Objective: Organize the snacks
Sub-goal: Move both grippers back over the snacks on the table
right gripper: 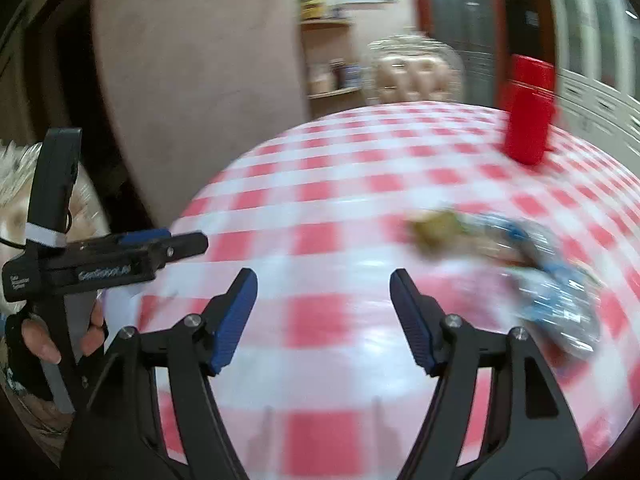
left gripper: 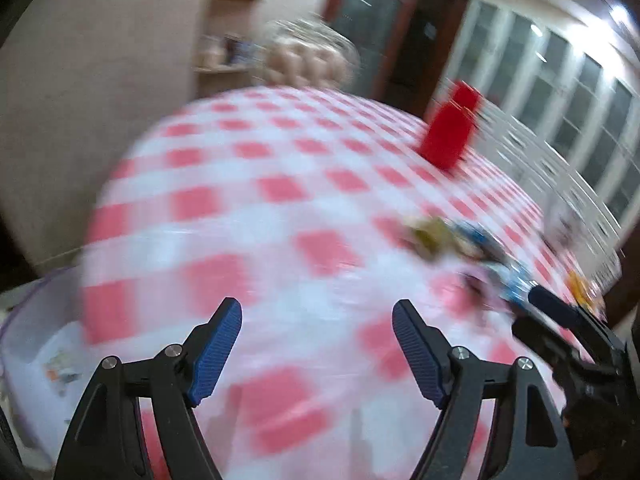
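Both views are smeared with motion blur. The left gripper [left gripper: 316, 348] hangs over the round worktop covered in a red-and-white checked cloth [left gripper: 248, 200], its blue-padded jaws spread apart with only cloth showing between them – nothing held. The right gripper [right gripper: 323, 322] is the same: jaws parted and empty above the checked cloth.

The snacks – a loose heap of small wrapped packets in olive-green, blue and silver [right gripper: 520, 264] – lie on the cloth ahead and to the right of the right gripper, clear of its jaws. In the left wrist view the same heap [left gripper: 460, 244] sits towards the right side of the worktop, with the tip of the right gripper just in front of it.

A red plastic canister with a lid [right gripper: 528, 112] stands upright near the far right edge, well apart from the packets. A clear glass jar with pale rounded contents [right gripper: 416, 72] stands at the far edge. At the left of the right wrist view a hand in a fingerless black glove [right gripper: 48, 344] grips the left gripper's handle
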`<state>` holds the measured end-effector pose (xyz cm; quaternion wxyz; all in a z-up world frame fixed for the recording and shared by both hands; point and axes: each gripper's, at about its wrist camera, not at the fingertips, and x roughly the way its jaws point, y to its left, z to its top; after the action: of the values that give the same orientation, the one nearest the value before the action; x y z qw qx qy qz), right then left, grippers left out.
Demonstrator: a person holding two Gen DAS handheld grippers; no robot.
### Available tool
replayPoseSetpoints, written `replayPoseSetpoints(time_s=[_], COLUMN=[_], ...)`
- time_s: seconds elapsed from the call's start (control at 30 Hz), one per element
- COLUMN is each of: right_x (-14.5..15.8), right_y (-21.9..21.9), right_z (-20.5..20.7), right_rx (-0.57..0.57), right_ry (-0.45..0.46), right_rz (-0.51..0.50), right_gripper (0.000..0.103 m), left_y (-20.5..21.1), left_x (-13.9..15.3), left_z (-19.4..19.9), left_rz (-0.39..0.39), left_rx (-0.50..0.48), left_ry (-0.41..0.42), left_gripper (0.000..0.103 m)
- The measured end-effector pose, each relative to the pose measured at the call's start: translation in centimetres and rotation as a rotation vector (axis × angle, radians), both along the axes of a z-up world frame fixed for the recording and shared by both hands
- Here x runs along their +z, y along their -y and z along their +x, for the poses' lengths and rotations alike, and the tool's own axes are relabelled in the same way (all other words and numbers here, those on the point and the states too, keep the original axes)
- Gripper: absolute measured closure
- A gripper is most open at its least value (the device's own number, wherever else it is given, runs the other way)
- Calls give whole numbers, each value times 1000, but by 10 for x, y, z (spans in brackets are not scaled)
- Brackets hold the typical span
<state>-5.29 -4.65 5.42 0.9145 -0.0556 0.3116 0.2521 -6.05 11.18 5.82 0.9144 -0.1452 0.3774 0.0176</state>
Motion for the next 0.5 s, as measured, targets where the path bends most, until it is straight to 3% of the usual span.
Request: replayPoseSetpoints(time_s=[0.2,0.3,0.4,0.5], right_x=[3,6,4,-8], right_y=[133,163,179,182], right_z=[20,37,51,62], right_rx=[-263,-352,-307,-182], right_ry=[-60,-81,-103,-135], right_rz=[155,135,71,-93], right_gripper=[31,31,31,31], left_y=[87,115,139,155], left_x=[-17,-28,-36,-39], left_z=[52,79,97,105], left_rz=[-16,7,30,67], left_rx=[-143,-163,-184,-233], left_ry=[-56,-93,-119,-127], left_gripper=[25,25,25,25])
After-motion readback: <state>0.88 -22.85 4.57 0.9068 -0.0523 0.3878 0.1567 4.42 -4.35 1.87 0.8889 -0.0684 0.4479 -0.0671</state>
